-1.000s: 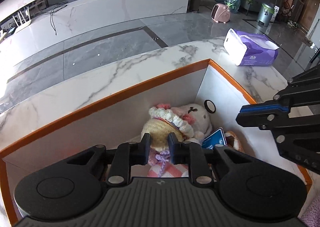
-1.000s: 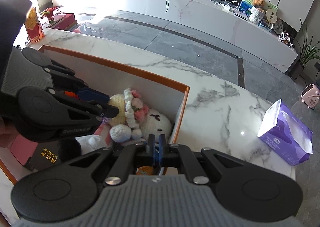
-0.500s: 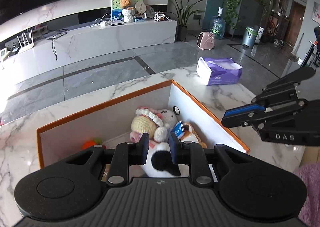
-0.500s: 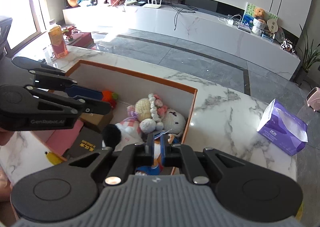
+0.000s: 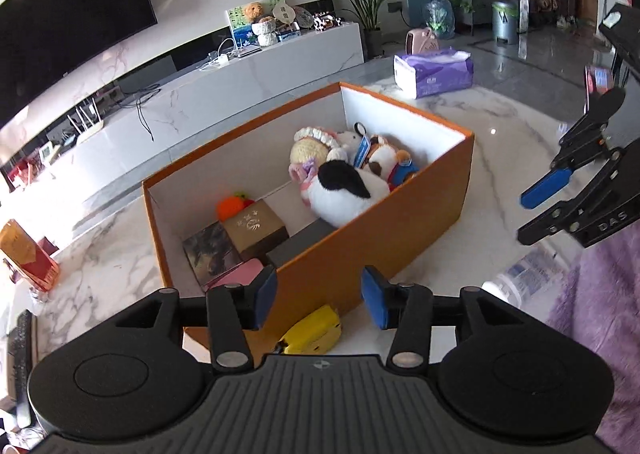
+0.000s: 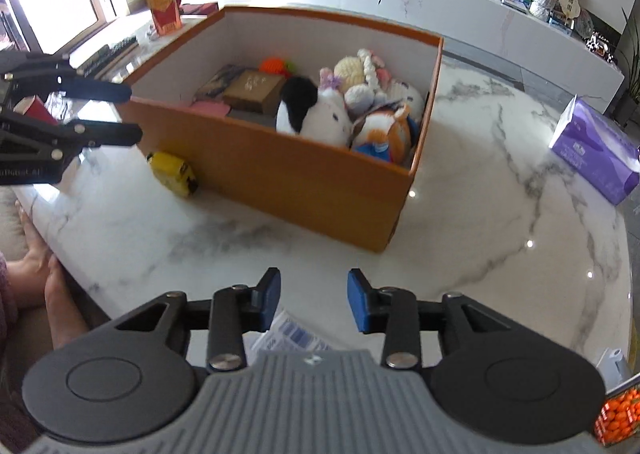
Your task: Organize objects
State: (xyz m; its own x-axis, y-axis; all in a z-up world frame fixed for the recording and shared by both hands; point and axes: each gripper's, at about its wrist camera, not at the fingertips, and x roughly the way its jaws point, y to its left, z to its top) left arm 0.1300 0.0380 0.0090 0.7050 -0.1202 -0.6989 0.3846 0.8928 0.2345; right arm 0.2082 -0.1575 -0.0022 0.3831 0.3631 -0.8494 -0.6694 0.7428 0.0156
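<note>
An orange box [image 5: 384, 238] [image 6: 280, 178] with a white inside stands on the marble table. It holds a black-and-white plush [image 5: 344, 190] [image 6: 312, 110], a knitted doll [image 5: 312, 142] [image 6: 360, 70], an orange-white plush [image 6: 384, 126], small boxes [image 5: 256, 226] [image 6: 252, 90] and an orange toy [image 5: 234, 204]. A yellow tape measure [image 5: 312, 330] [image 6: 172, 172] lies outside the box's near wall. My left gripper [image 5: 318, 296] is open and empty above the tape measure. My right gripper [image 6: 312, 300] is open and empty, in front of the box.
A purple tissue pack [image 5: 434, 70] [image 6: 596, 152] lies at the table's far right. A red-and-gold carton [image 5: 28, 254] [image 6: 162, 4] stands at the left. A white labelled item [image 6: 288, 334] lies under my right gripper. An orange-print pack [image 6: 618, 416] sits at the lower right.
Both grippers have pulled back and up out of the box and opened. The plush toys stay in the box.
</note>
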